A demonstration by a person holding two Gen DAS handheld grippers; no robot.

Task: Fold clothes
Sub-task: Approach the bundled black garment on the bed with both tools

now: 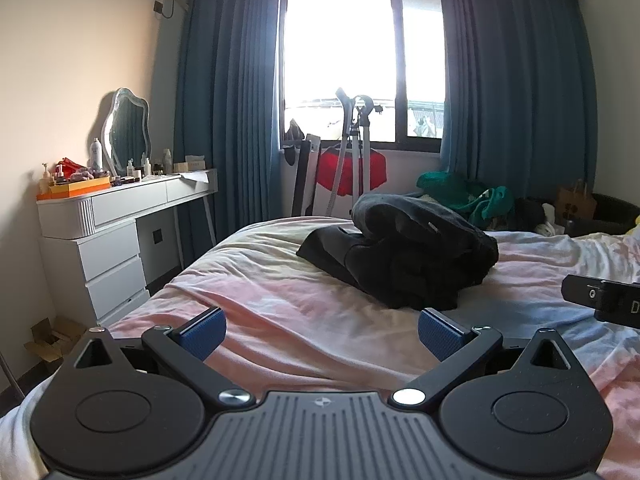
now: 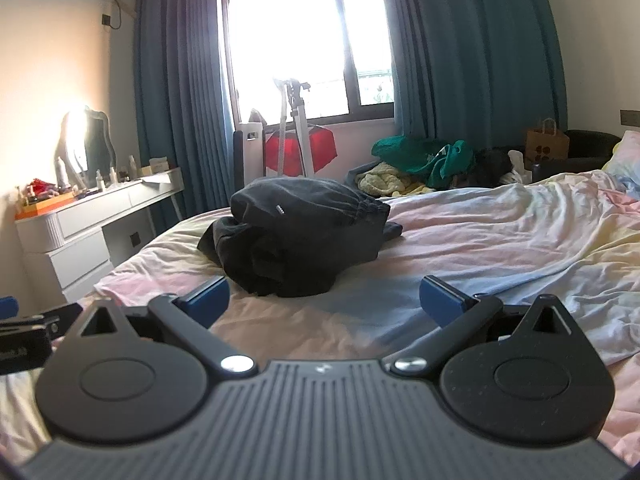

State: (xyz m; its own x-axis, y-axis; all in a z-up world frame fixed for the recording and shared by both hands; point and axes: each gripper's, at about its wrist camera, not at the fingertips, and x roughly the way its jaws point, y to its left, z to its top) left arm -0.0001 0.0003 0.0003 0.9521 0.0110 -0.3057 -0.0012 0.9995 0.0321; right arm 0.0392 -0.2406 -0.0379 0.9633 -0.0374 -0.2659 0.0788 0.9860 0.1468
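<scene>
A crumpled heap of dark grey clothes (image 1: 404, 248) lies on the bed's pale pink and white sheet (image 1: 256, 304); the same heap (image 2: 296, 232) shows an elastic waistband on its right side in the right wrist view. My left gripper (image 1: 322, 332) hovers over the sheet in front of the heap, open, with nothing between its blue pads. My right gripper (image 2: 324, 300) is also open and empty, just short of the heap's near edge. Part of the right gripper's black body (image 1: 604, 300) shows at the right edge of the left wrist view.
A white dresser (image 1: 116, 220) with a mirror and bottles stands left of the bed. Beyond the bed are a red garment on a stand (image 1: 352, 172), green clothes (image 2: 424, 156), a paper bag (image 2: 546, 144), blue curtains and a bright window. A cardboard box (image 1: 52, 340) lies on the floor.
</scene>
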